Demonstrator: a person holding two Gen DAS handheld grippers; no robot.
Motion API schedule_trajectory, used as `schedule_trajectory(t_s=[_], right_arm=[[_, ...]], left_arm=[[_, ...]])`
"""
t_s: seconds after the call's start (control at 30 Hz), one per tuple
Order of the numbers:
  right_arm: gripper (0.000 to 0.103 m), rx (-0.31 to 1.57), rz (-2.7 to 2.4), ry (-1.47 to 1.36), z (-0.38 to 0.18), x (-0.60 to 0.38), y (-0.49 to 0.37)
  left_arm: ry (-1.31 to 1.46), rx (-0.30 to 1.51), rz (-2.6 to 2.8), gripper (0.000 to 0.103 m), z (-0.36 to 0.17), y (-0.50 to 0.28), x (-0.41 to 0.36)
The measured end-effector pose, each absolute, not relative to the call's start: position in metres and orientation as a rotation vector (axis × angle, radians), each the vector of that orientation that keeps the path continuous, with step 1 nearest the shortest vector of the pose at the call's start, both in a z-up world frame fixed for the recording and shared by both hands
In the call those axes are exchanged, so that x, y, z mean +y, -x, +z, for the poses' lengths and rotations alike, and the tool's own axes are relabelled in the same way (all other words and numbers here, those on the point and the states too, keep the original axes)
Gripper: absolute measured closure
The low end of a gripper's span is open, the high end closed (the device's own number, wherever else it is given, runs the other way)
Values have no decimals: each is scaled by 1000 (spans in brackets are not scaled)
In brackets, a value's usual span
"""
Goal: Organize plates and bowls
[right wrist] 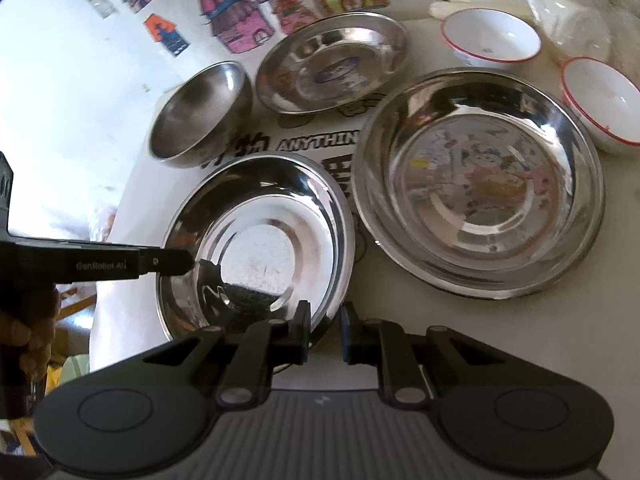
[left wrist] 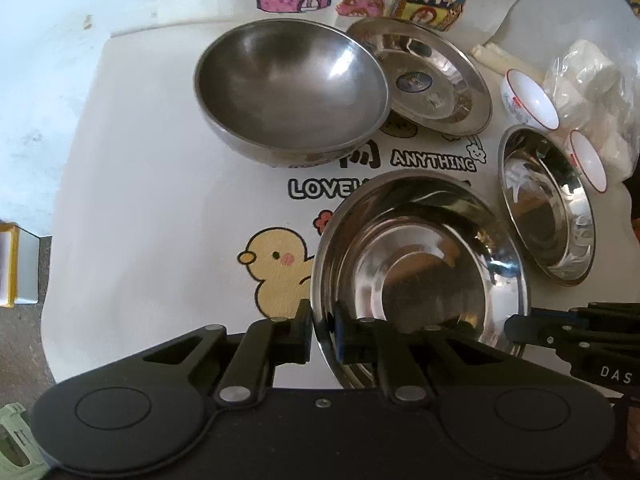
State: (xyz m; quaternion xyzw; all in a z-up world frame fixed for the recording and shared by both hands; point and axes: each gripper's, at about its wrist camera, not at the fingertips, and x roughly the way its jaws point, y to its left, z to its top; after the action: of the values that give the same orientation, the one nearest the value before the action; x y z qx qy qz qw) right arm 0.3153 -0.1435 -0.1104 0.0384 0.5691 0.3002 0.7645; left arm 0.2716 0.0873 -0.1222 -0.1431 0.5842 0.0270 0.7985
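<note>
Three steel plates and one deep steel bowl (left wrist: 292, 92) show from the left wrist, all on a white table (left wrist: 152, 184) printed with a duckling and lettering. The left claw (left wrist: 323, 334) is clamped on the near-left rim of the nearest plate (left wrist: 420, 276), one finger outside the rim and one inside. Left of that plate the table lies bare up to its rounded edge; to the right a second plate (left wrist: 548, 208) sits close by with only a thin gap, and the right claw's dark fingers reach in at the near plate's right rim. A far plate (left wrist: 424, 76) is tucked against the bowl's right side, and two red-rimmed white bowls (left wrist: 528, 100) stand at the far right beside a plastic bag (left wrist: 592, 92). From the right wrist, the right claw (right wrist: 325, 332) straddles the near rim of the held plate (right wrist: 260, 248), its fingers narrowly parted with the rim between them; whether the pads press the metal I cannot tell. The left claw (right wrist: 176, 262) pinches the plate's left rim. The big plate (right wrist: 480, 184) lies just right, close to touching, with the white bowls (right wrist: 600, 100) beyond it.
</note>
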Motion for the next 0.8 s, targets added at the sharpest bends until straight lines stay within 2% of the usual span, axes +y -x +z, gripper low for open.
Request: schedule_trajectory(t_s=[0.37,0.8], right_arm=[[86,1167,745,-75,-88,-154,-314],[86,1112,595,-177,-74,-228,-337]], left_arm=[[317,1171,71,93,-88,-255,81],[296,1066,-40,93,-79,-305,18]])
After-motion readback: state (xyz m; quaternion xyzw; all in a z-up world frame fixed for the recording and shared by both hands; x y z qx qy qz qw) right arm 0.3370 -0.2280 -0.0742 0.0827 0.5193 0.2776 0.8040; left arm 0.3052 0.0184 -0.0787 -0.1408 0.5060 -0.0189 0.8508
